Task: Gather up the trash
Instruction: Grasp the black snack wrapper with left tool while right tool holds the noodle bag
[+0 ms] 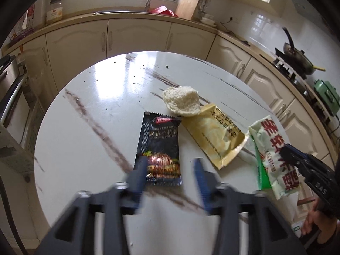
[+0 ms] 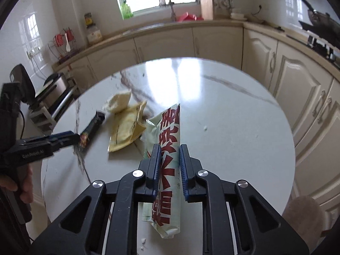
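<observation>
A black wrapper (image 1: 158, 148) lay flat beside a yellow pouch (image 1: 212, 136), a bread piece (image 1: 181, 103), and a pale-green packet (image 2: 167, 159) standing on edge.

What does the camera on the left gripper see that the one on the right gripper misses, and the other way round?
Only the left view shows the whole face of the black wrapper with the left gripper open over its near end, and a green appliance on the counter. Only the right view shows the right gripper with the pale green wrapper standing between its fingers, and a brown stool. Both show the round marble table, the yellow wrapper, the piece of bread and the window.
</observation>
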The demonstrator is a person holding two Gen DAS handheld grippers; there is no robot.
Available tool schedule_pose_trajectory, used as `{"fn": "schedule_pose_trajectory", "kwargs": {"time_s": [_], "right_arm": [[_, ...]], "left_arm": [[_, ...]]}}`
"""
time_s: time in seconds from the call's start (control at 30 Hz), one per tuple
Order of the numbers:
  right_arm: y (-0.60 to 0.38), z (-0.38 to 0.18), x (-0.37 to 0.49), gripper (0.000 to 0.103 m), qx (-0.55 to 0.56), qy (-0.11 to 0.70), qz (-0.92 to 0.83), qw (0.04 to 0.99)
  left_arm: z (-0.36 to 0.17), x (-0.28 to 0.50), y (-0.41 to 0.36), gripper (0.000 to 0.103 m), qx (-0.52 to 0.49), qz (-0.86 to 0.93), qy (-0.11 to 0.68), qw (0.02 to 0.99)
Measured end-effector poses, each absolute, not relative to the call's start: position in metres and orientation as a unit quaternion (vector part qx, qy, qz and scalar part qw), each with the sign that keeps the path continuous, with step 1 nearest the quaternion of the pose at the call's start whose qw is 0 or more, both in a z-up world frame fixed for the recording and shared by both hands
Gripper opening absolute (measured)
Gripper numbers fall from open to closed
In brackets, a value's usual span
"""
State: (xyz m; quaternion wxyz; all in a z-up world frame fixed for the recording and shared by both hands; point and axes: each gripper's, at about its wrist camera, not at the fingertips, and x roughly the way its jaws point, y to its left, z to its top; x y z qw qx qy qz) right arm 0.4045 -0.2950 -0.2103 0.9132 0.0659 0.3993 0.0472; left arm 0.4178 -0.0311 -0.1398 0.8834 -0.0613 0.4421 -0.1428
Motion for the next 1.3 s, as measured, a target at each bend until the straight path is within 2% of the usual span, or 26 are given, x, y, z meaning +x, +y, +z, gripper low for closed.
{"fn": "schedule_pose_trajectory", "kwargs": {"time_s": [0.17,0.27,0.4,0.57,0.93,1.3], "right_arm": [[-0.297,-0.211,0.41,0.016,0.07,0.4,0.054,0.912],[-0.301,-0.214,0.413,0.016,0.079,0.401,0.059,0.911],[-0.303,-0.215,0.416,0.016,0.083,0.401,0.065,0.91],[-0.304,-0.216,0.416,0.016,0.091,0.401,0.073,0.909],[-0.274,-0.203,0.404,0.015,0.084,0.4,0.103,0.907],[-0.246,-0.197,0.396,0.013,0.124,0.419,0.147,0.888]], "left_arm": [[-0.148,0.44,-0.049,0.048,-0.021,-0.124,0.452,0.883],[-0.155,0.453,-0.057,0.041,-0.004,-0.12,0.46,0.88],[-0.157,0.458,-0.062,0.014,0.019,-0.111,0.449,0.887],[-0.155,0.447,-0.057,0.002,-0.005,-0.132,0.43,0.893],[-0.148,0.389,-0.072,0.001,-0.045,-0.232,0.427,0.873],[-0.155,0.389,-0.067,0.001,-0.065,-0.247,0.447,0.858]]}}
